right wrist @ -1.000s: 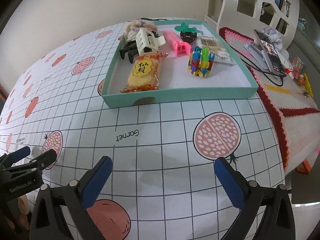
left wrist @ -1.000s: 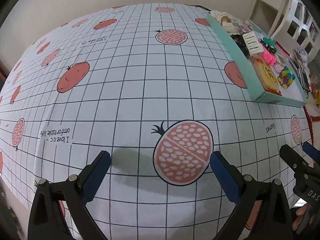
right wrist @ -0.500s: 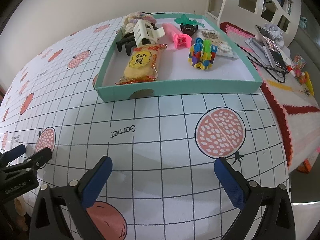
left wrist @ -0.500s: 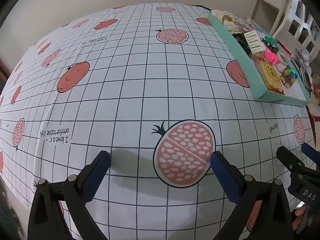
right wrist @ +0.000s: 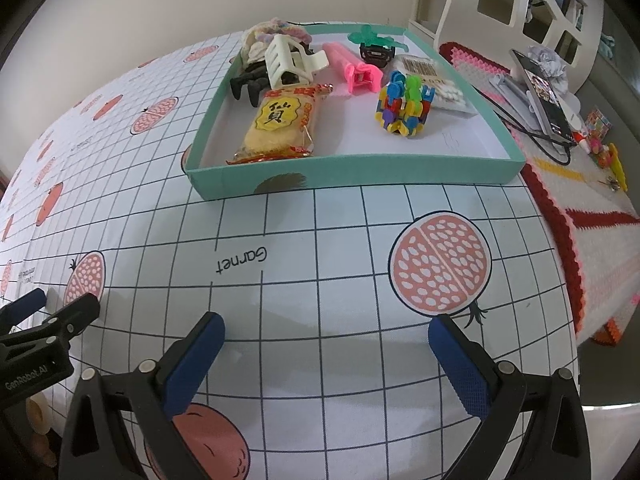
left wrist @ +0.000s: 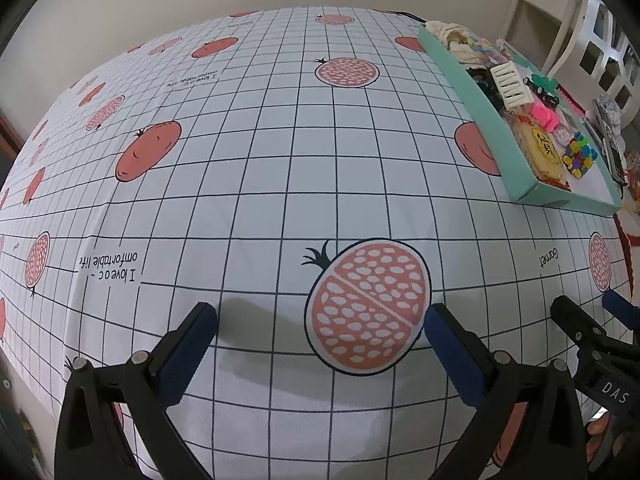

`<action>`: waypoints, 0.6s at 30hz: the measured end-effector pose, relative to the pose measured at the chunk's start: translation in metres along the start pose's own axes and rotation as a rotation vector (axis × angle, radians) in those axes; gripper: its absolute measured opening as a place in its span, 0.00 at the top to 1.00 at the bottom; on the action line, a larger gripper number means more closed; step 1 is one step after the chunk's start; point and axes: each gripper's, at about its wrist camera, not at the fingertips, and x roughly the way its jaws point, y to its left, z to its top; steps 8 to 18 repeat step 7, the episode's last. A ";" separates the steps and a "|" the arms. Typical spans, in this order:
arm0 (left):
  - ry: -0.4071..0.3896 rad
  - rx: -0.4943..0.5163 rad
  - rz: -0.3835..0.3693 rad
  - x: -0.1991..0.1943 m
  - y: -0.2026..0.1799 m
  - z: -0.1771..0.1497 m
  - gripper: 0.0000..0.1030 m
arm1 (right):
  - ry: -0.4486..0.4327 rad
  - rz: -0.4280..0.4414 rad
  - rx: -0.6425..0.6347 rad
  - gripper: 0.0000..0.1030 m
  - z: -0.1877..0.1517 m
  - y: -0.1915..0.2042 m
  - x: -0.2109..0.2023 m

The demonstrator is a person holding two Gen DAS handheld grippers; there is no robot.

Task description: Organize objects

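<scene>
over the last second the right claw (right wrist: pixel 326 354) has crept closer to the teal tray (right wrist: pixel 360 170) on the tabletop (right wrist: pixel 320 240), jaws spread wide and empty. the snack packet (right wrist: pixel 280 124), hair clips and toys all lie inside the tray. the left claw (left wrist: pixel 320 340) has barely shifted, gaping empty over bare cloth, so a pick from the tray looks next.

Teal tray (right wrist: pixel 352 178): 1. Snack packet (right wrist: pixel 282 122): 1. Hair claws: 2, one cream (right wrist: pixel 290 60), one black (right wrist: pixel 250 82). Pink sharpener-like item (right wrist: pixel 354 68): 1. Multicoloured block toy (right wrist: pixel 404 106): 1. Cotton-swab pack (right wrist: pixel 434 82): 1. Scrunchie (right wrist: pixel 268 32): 1. Green-topped black item (right wrist: pixel 376 48): 1. Phone (right wrist: pixel 542 96): 1.
</scene>
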 end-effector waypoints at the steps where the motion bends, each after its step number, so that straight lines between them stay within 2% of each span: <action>1: -0.004 0.000 0.000 0.000 0.000 0.000 0.00 | 0.000 0.000 -0.001 0.00 0.000 0.000 0.000; 18: -0.008 0.001 0.000 -0.001 0.000 -0.001 0.00 | 0.002 -0.003 -0.004 0.00 0.000 0.000 0.001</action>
